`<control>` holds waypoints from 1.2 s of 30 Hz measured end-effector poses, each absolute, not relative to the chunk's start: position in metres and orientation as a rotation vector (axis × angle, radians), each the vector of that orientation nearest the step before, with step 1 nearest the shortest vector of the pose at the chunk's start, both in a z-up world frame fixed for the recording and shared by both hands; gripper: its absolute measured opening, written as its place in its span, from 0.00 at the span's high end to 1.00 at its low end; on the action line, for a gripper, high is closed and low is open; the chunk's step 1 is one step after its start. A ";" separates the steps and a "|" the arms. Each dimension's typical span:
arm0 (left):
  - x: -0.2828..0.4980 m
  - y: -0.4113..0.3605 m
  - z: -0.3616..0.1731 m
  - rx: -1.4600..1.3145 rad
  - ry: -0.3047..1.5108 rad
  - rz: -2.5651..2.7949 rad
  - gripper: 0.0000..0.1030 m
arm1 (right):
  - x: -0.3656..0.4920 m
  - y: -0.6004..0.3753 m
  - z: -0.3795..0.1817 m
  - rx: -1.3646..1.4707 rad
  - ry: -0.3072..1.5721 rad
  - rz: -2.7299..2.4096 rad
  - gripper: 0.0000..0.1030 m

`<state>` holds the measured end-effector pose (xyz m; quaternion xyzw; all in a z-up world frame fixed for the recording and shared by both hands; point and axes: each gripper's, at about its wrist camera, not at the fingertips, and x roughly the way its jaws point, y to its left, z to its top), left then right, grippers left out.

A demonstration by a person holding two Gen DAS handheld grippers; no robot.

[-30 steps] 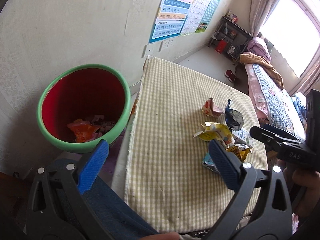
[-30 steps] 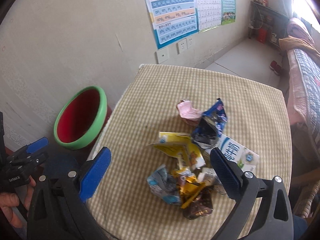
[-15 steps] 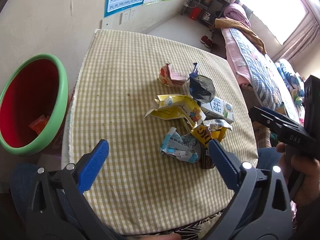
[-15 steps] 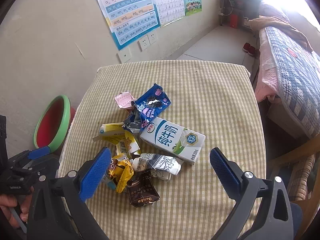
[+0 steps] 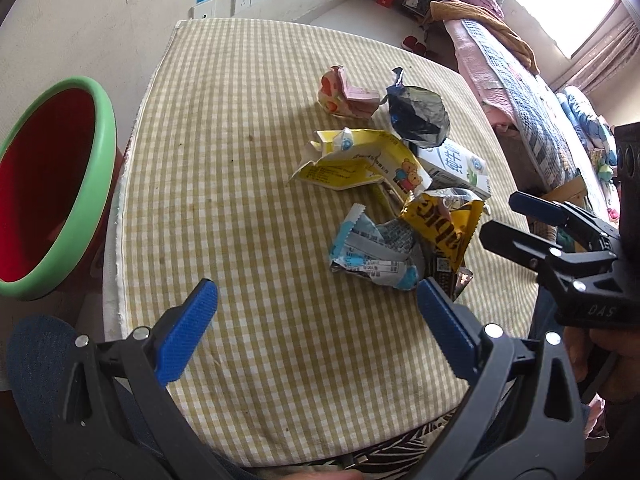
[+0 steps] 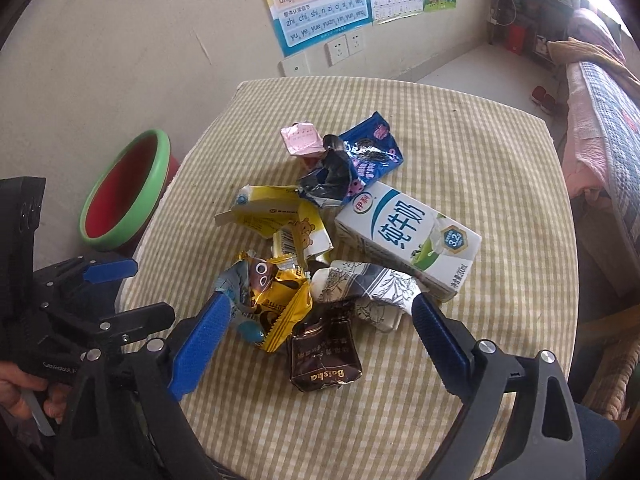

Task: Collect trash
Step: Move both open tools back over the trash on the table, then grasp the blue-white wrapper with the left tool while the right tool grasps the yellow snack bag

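Observation:
A heap of trash lies on the checked table (image 5: 240,160): a white milk carton (image 6: 408,236), a yellow carton (image 5: 360,160), a yellow wrapper (image 6: 276,300), a brown wrapper (image 6: 324,360), a blue-grey wrapper (image 5: 372,248), a dark foil bag (image 5: 418,116) and a pink wrapper (image 6: 302,140). The green-rimmed red bin (image 5: 48,184) stands left of the table. My left gripper (image 5: 316,328) is open and empty above the table's near part. My right gripper (image 6: 320,332) is open and empty just above the near end of the heap.
A wall with posters (image 6: 320,0) and sockets (image 6: 344,46) stands behind the table. A bed (image 5: 520,72) runs along the right side. A shelf (image 6: 528,20) stands in the far corner. The right gripper also shows in the left wrist view (image 5: 536,224).
Both grippers have swung from the bin side toward the heap and come closer to it. The bin has slid to the left edge of both views. Both stay open.

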<state>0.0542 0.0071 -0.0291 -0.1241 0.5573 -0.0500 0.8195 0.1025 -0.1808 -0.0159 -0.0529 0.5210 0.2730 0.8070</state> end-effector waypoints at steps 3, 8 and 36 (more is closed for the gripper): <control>0.052 0.011 -0.029 -0.269 1.186 -0.099 0.06 | 0.102 -0.172 -0.026 -0.132 1.136 0.596 0.21; 0.052 0.012 -0.029 -0.250 1.185 -0.098 0.06 | 0.102 -0.160 -0.042 -0.166 1.171 0.608 0.45; 0.092 -0.031 -0.078 -0.355 1.292 -0.198 0.21 | 0.110 -0.227 -0.015 0.011 1.171 0.471 0.75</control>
